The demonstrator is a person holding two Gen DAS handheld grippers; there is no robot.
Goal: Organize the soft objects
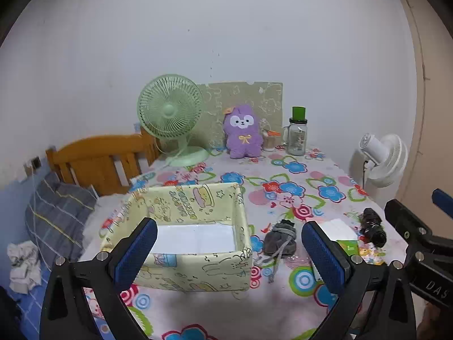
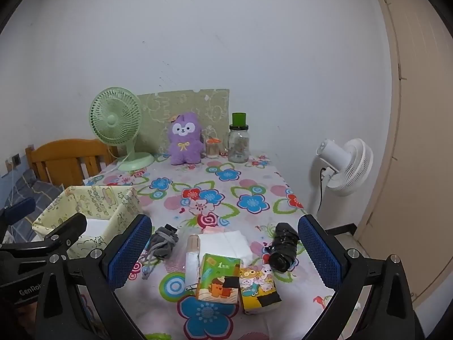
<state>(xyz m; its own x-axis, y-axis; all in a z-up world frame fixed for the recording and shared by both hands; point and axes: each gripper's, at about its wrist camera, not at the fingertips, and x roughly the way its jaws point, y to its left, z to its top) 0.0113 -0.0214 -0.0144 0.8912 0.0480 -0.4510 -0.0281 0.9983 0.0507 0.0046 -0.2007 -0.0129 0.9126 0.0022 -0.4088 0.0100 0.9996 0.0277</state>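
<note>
Soft items being laid out beside the fabric bin point(image 1: 181, 226) on the flowered tablecloth point(image 2: 226, 187).

Bin: being shown open-topped, white-floored, at the near left of the cloth. Purple plush point(image 2: 185, 138): being kept upright well behind the bin, near the wall, between green fan point(image 2: 116, 121) and glass jar point(image 2: 238, 144). White folded cloth point(image 2: 226, 240), tissue packs point(image 2: 219, 280), black bundle point(image 2: 283, 246), grey drawstring pouch point(image 1: 280, 238): being displayed right of the bin, the pouch just beside it. Left gripper point(image 1: 229, 252): being held wide open, nothing grasped, before the bin. Right gripper point(image 2: 225, 252): being held wide open, empty, above the packs.
</note>
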